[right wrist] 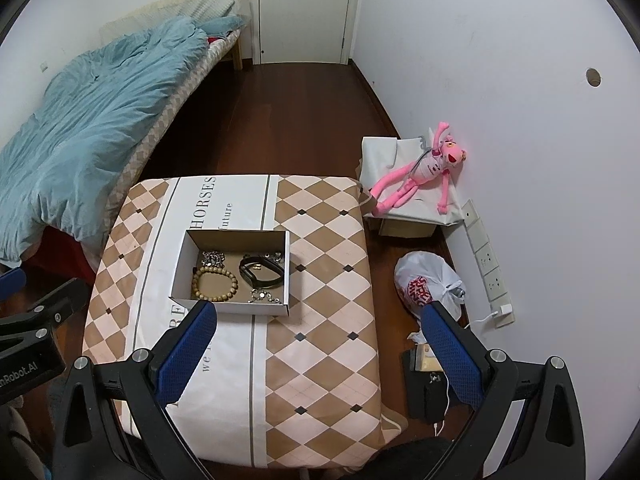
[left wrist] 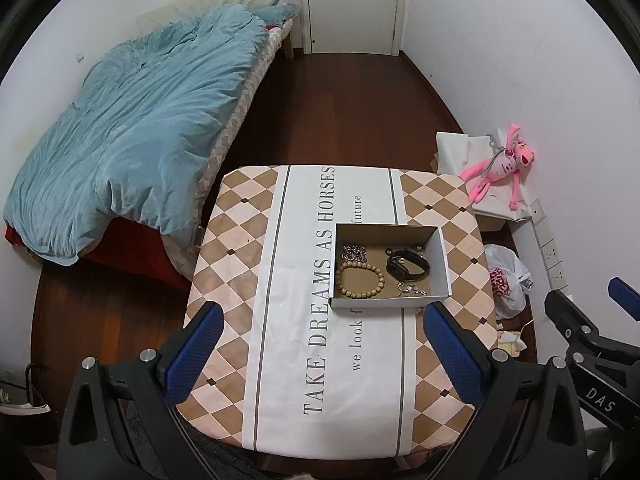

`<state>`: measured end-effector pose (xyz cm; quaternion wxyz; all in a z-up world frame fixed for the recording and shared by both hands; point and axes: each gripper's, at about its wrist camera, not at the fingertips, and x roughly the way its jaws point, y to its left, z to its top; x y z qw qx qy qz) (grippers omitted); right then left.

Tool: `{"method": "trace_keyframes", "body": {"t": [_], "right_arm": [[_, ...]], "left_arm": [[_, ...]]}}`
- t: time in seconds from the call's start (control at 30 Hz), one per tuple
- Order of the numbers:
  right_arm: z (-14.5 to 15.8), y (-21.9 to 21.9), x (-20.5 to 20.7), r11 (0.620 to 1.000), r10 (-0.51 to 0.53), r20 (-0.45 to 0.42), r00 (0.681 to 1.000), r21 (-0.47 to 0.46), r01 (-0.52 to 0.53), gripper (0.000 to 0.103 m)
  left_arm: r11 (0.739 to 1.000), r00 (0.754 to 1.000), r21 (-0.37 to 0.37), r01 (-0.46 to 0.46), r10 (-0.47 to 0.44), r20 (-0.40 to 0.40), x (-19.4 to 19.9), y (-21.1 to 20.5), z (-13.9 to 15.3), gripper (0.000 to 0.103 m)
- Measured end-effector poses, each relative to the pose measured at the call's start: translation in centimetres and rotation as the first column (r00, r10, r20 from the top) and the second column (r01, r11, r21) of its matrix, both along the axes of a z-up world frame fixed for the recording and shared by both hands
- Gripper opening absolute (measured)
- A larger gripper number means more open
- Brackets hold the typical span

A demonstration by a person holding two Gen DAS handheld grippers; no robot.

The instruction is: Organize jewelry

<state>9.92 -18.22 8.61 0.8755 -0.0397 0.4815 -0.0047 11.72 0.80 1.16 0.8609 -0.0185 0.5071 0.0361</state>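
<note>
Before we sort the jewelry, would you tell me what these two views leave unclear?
- Small silver pieces at the box's near edge: too small to identify, both views.
- Item behind the black band: partly hidden by the box wall, right wrist view.
- Tablecloth lettering: covered by the box, both views.

Left gripper (left wrist: 322, 344): jaws spread wide, blue pads facing inward, nothing between them, held level at near side, pointing far. Right gripper (right wrist: 320, 340): jaws equally wide apart, blue pads empty, same forward pose. Two grippers side by side, apart, not touching; each one's black frame shows at edge of other's wrist view. No hands visible.
</note>
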Motion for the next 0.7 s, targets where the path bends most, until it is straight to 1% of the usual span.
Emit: {"method": "trace_keyframes", "body": {"t": [0.47, 0.7], "right_arm": [[-0.6, 0.1, 0.1, 1.0, 0.003, -0.012, 1.0, -0.001, -0.003, 0.103], [-0.9, 0.5, -0.2, 1.0, 0.007, -0.015, 1.0, 0.001, -0.007, 0.103]], "left_arm": [[1.0, 1.0, 0.006, -0.007, 0.007, -0.009, 0.2, 0.5, -1.0, 0.102], [1.0, 1.0, -0.007, -0.01, 0.01, -0.019, -0.1, 0.6, -1.6, 0.102]]}}
